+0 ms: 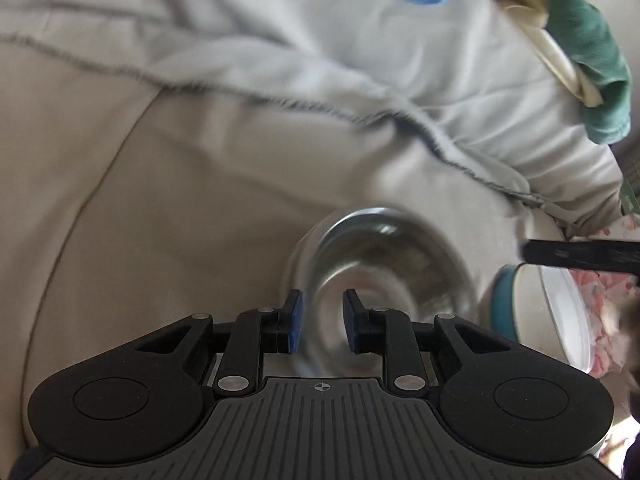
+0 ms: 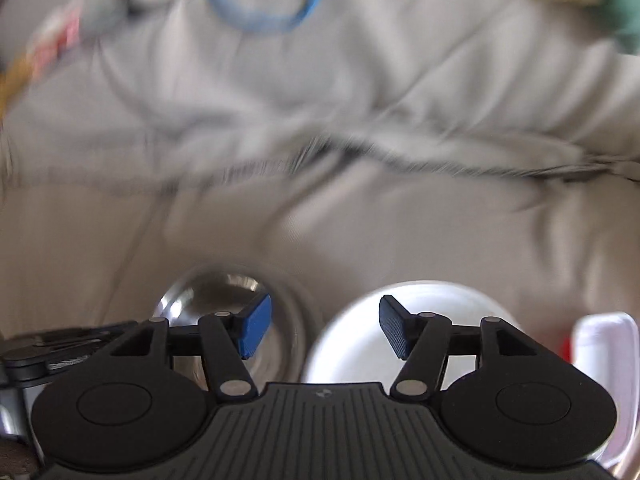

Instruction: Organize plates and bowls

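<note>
A shiny steel bowl point(image 1: 384, 264) lies on a beige cushion, blurred by motion. My left gripper point(image 1: 322, 322) is partly open, its blue pads either side of the bowl's near rim with a gap. To its right sits a white bowl with a teal band point(image 1: 532, 312). In the right wrist view the steel bowl point(image 2: 224, 300) is lower left and the white bowl point(image 2: 352, 344) is lower centre. My right gripper point(image 2: 324, 330) is wide open, above the gap between the two bowls, holding nothing. Its finger shows in the left wrist view point(image 1: 580, 256).
A pale grey blanket point(image 1: 280, 40) with a dark stitched edge covers the back of the cushion. A blue ring point(image 2: 264, 4) lies on it. Green cloth point(image 1: 592, 60) hangs at the upper right. A white container point(image 2: 604, 360) stands at the right edge.
</note>
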Available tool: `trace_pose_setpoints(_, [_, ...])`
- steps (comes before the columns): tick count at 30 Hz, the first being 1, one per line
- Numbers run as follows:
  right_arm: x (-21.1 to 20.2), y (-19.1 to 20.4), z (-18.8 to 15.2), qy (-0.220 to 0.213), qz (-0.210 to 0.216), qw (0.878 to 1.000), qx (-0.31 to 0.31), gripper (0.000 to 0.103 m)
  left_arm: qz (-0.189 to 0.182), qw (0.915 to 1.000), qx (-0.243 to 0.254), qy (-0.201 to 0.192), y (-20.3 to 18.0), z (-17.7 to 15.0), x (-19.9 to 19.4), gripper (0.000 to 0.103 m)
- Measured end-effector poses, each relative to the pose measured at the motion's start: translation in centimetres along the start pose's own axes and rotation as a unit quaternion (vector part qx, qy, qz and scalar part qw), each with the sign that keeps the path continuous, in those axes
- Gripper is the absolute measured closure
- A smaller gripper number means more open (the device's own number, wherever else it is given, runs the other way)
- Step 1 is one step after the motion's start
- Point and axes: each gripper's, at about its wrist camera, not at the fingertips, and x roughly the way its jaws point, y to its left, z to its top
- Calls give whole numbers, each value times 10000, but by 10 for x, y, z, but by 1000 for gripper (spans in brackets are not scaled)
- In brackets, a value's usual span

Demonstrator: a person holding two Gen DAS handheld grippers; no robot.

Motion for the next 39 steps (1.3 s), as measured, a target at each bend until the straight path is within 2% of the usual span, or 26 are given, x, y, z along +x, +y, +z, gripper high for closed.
trace_pose_setpoints(2, [27, 23, 11, 218, -414, 9983, -339, 41, -79, 9998, -155, 139, 10, -1, 9, 78])
trace_pose_setpoints(4, [45, 42, 17, 235, -743, 9940, -768, 41, -141, 9992, -300, 236, 18, -3, 19, 77])
trace_pose_setpoints(5, [51, 49, 21, 219, -821, 9926, -872, 41, -141, 9989, -349, 264, 20, -3, 23, 73])
trace_pose_setpoints(10, [74, 69, 40, 398, -787, 9897, -1128, 43, -395, 9963, -514, 559, 29, -7, 41, 71])
trace_pose_setpoints(16, [123, 61, 49, 1411, -366, 9882, -472, 43, -703, 9922, -678, 770, 35, -10, 53, 70])
trace_pose_setpoints(19, [134, 64, 42, 1565, -403, 9851, -586, 43, -831, 9897, -855, 790, 41, -9, 56, 71])
trace_pose_setpoints(22, [145, 66, 35, 1787, -360, 9814, -595, 38, -972, 9874, -1001, 749, 47, -6, 56, 72])
trace_pose_setpoints(25, [145, 63, 35, 1778, -275, 9831, -352, 34, -895, 9889, -943, 721, 46, -2, 56, 70])
trace_pose_setpoints(29, [131, 64, 29, 1795, 20, 9837, -95, 34, -642, 9923, -972, 429, 53, 4, 47, 66])
trace_pose_setpoints(34, [133, 64, 20, 1744, 177, 9845, -101, 36, -660, 9911, -1155, 110, 62, 7, 40, 67])
trace_pose_setpoints(37, [110, 67, 20, 1330, 110, 9910, -143, 42, -513, 9913, -1103, -512, 60, 8, 19, 73])
trace_pose_setpoints(39, [75, 69, 22, 769, 164, 9961, -397, 43, -482, 9890, -908, -1063, 49, 10, -3, 74])
